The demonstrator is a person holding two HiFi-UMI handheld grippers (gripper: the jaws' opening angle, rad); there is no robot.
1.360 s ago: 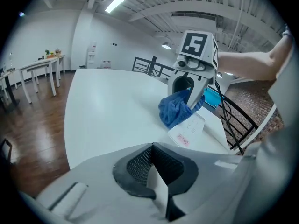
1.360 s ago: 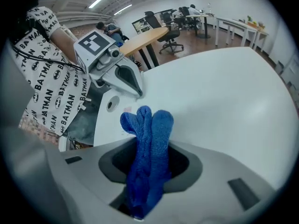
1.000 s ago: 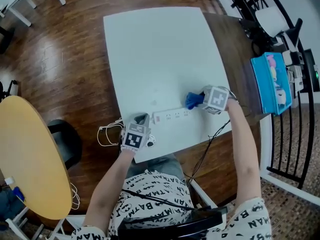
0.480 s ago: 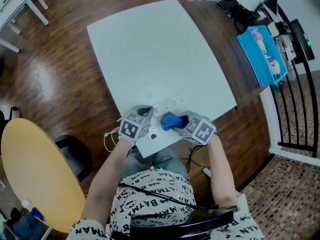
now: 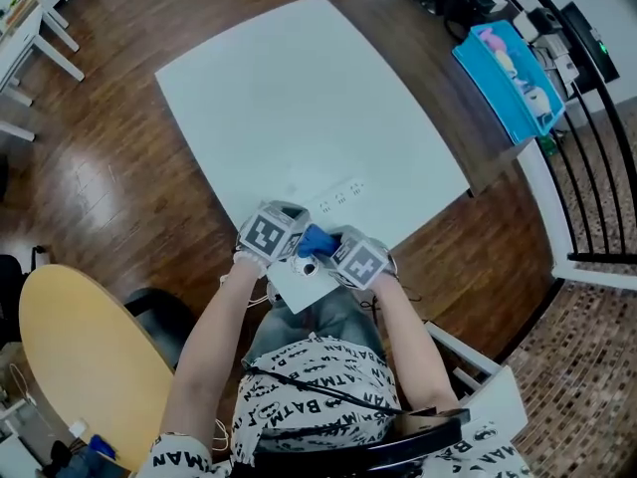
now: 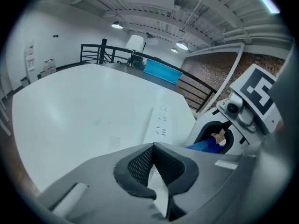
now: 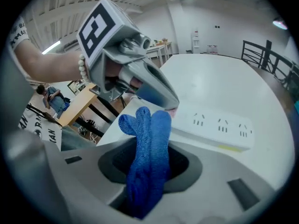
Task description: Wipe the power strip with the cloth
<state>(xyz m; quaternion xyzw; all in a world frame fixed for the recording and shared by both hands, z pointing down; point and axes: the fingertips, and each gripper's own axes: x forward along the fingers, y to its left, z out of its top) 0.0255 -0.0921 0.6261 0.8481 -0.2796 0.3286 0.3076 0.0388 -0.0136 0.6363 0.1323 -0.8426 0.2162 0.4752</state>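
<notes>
A white power strip (image 5: 338,200) lies near the front edge of the white table (image 5: 299,98). My left gripper (image 5: 289,229) is shut on its near end; in the left gripper view the strip (image 6: 161,119) runs away from the jaws (image 6: 153,147). My right gripper (image 5: 328,248) is shut on a blue cloth (image 5: 316,239), right beside the left gripper. In the right gripper view the cloth (image 7: 148,153) stands up from the jaws, its tip close to the strip (image 7: 219,129) and to the left gripper (image 7: 140,78). The right gripper (image 6: 233,120) and the cloth (image 6: 208,146) also show in the left gripper view.
A small round white object (image 5: 308,267) sits at the table's front corner under the grippers. A blue box (image 5: 503,68) rests on a dark wooden table to the right, by a black railing (image 5: 587,197). A yellow round table (image 5: 80,366) stands at the left.
My right gripper has carried the cloth leftward along the strip, from its far right end to right beside the left gripper. The left gripper has kept its hold on the strip's end.
</notes>
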